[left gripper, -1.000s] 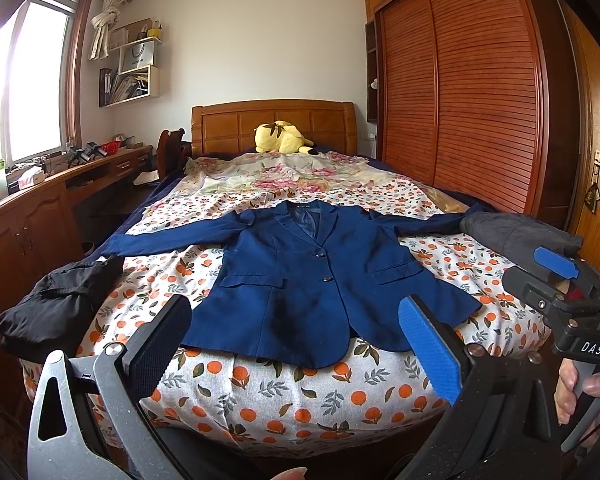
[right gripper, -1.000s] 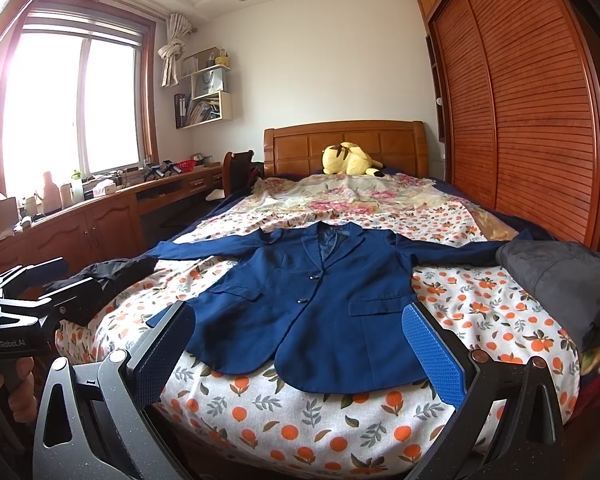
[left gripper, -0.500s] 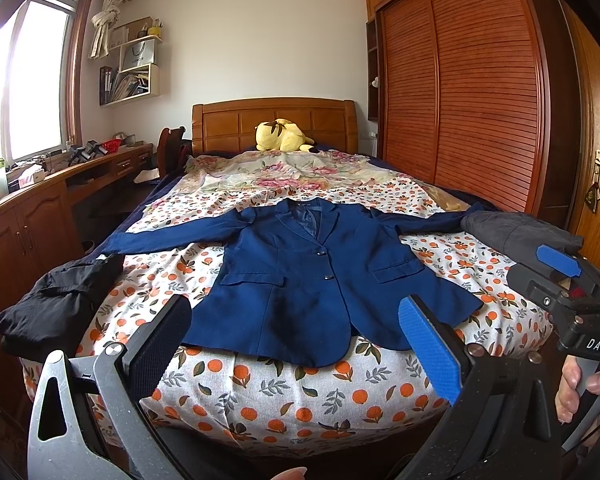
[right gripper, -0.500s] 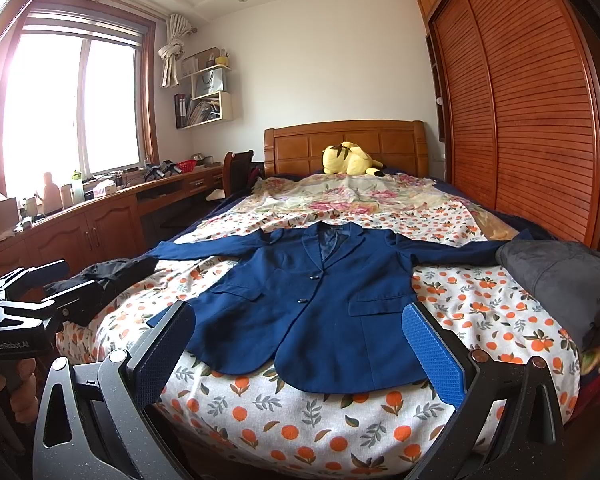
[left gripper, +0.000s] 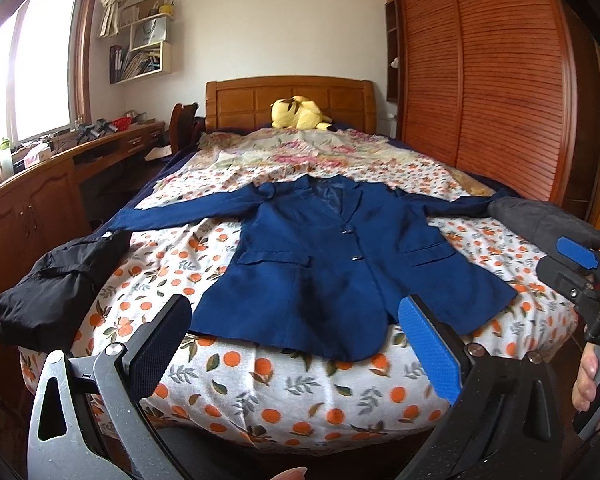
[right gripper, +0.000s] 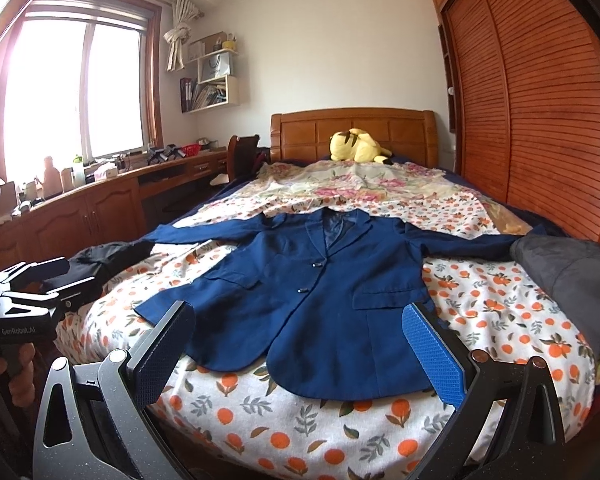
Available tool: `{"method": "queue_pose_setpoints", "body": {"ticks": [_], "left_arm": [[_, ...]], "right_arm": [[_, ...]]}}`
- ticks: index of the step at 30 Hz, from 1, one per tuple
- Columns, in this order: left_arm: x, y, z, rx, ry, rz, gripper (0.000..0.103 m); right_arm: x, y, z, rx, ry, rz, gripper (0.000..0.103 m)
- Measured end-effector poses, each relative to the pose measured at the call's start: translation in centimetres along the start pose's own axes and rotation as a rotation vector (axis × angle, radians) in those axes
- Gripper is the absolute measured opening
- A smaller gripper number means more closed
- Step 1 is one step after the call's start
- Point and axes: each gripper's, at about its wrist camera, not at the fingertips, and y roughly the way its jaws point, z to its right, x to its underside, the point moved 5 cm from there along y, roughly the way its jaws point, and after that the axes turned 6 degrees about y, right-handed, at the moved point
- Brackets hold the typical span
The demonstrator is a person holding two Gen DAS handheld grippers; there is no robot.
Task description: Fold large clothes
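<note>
Bedroom with a bed (left gripper: 300, 392) under an orange-print sheet, window left, wardrobe right. Going left to right: black garment (left gripper: 56, 280) heaped at the bed's left edge, probably waiting its turn. Blue blazer (left gripper: 332, 264) lies centre, face up, buttoned, sleeves spread wide, laid flat so I can fold it. Grey garment (left gripper: 540, 220) sits on the right edge. My left gripper (left gripper: 296, 352) and right gripper (right gripper: 300, 356) hover off the foot, fingers spread apart, holding nothing, touching nothing.
</note>
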Motion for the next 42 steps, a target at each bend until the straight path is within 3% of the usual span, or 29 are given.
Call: {"method": "queue_pose_setpoints", "body": {"ticks": [12,22,27,30,36,42], "left_arm": [[1.6,7.0,-3.4,-0.055,-0.017,-0.082,0.103],[2.0,11.9,-5.7,-0.092,0.002,-0.141,0.103],[1.8,14.0,-7.5,-0.104,-0.003,-0.161,0.103],[1.4,15.6,-8.8,-0.103,-0.022,-0.175,0.103],[-0.1,19.2,-11.4,-0.105,-0.022,-0.194,0.103],[-3.4,24.8,-13.3,-0.076,-0.003,-0.207,0.103]], "right_arm": [[-0.6,8.7,1.0,-0.015,-0.037,-0.077,0.103],[-2.5,15.7,0.5,-0.071,-0.041,-0.076,0.103],[-3.1,19.3,0.4,-0.116,-0.085,-0.164,0.103],[-3.3,21.2,0.6,-0.092,-0.139,-0.178,0.103],[-2.7,24.4,0.4,-0.121,-0.099,-0.245,0.103],[-2.8,24.9,0.2,-0.121,-0.146,-0.259,0.103]]}}
